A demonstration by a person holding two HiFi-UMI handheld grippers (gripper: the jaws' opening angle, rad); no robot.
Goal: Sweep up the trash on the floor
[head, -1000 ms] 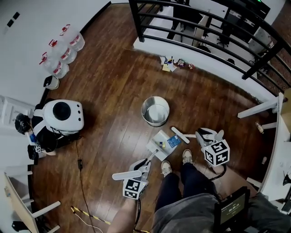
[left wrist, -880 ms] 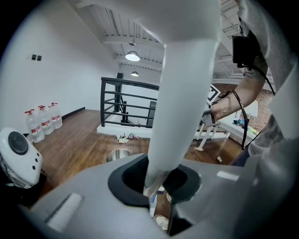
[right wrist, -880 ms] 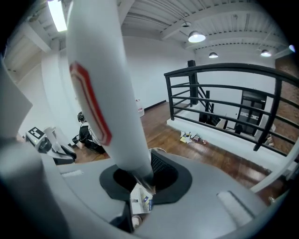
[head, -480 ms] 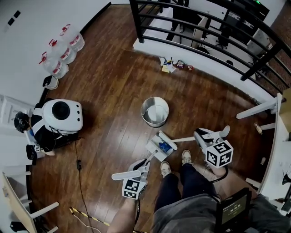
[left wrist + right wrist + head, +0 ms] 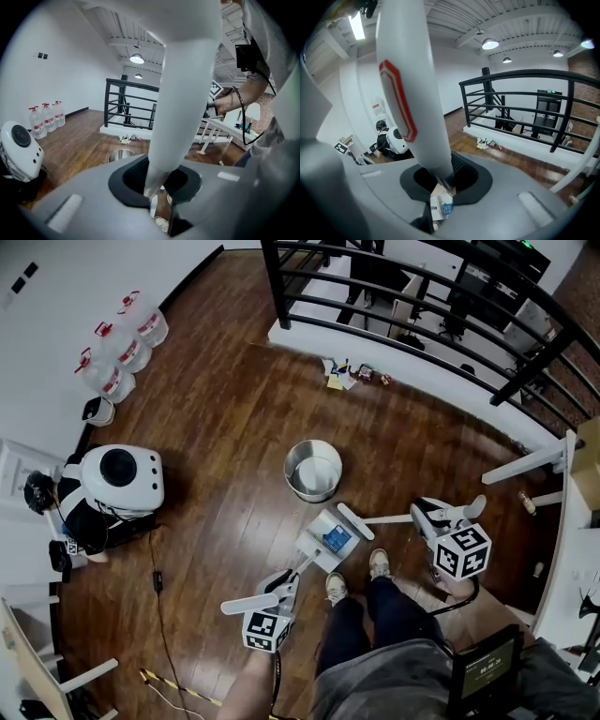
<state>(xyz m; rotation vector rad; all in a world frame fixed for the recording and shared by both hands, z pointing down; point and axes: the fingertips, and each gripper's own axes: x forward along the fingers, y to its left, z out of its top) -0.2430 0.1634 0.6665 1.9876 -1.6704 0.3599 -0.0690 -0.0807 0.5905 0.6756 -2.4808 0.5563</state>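
In the head view my left gripper (image 5: 281, 587) is shut on the white handle of a dustpan (image 5: 319, 542), which rests on the wood floor holding a blue scrap (image 5: 336, 540). My right gripper (image 5: 434, 516) is shut on a white brush handle; the brush head (image 5: 354, 520) lies at the pan's right rim. A round metal bin (image 5: 313, 470) stands just beyond the pan. A small pile of trash (image 5: 347, 373) lies by the railing base. The dustpan handle (image 5: 183, 93) fills the left gripper view, and the red-marked brush handle (image 5: 412, 93) fills the right gripper view.
Water jugs (image 5: 117, 352) line the left wall, and a white domed pack (image 5: 122, 476) with dark gear sits below them. A black railing (image 5: 412, 296) runs across the back. White table legs (image 5: 525, 460) stand at right. My shoes (image 5: 336, 587) are just behind the pan, and a cable (image 5: 155, 568) trails on the floor.
The brush head swept left from beside the dustpan onto its right rim. My right gripper then rose and drew slightly right. The left gripper and pan stayed put.
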